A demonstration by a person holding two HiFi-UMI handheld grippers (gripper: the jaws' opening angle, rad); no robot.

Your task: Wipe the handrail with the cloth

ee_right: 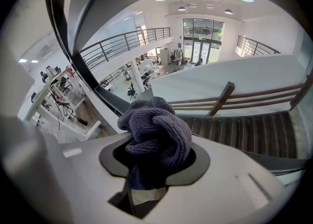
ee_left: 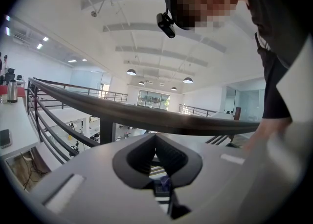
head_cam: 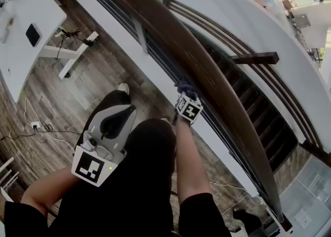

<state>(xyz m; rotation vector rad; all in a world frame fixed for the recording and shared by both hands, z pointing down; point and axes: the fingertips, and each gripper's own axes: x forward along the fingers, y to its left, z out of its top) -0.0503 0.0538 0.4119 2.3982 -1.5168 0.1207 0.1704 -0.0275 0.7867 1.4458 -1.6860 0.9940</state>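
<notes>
The dark wooden handrail (head_cam: 207, 70) curves from the top left to the bottom right in the head view. My right gripper (head_cam: 186, 95) is up against its near side, shut on a bunched dark purple cloth (head_cam: 184, 86) that touches the rail's edge. In the right gripper view the cloth (ee_right: 155, 130) fills the jaws, with the handrail (ee_right: 61, 27) arching overhead at the left. My left gripper (head_cam: 124, 113) hangs low beside my leg, away from the rail. Its jaws are shut with nothing between them (ee_left: 156, 137), and the handrail (ee_left: 146, 115) crosses just beyond them.
Slim metal rails and a post (head_cam: 139, 33) run under the handrail. Beyond it a staircase (head_cam: 258, 122) drops away. A white desk (head_cam: 26, 24) stands at the top left, and cables (head_cam: 31, 124) lie on the wooden floor.
</notes>
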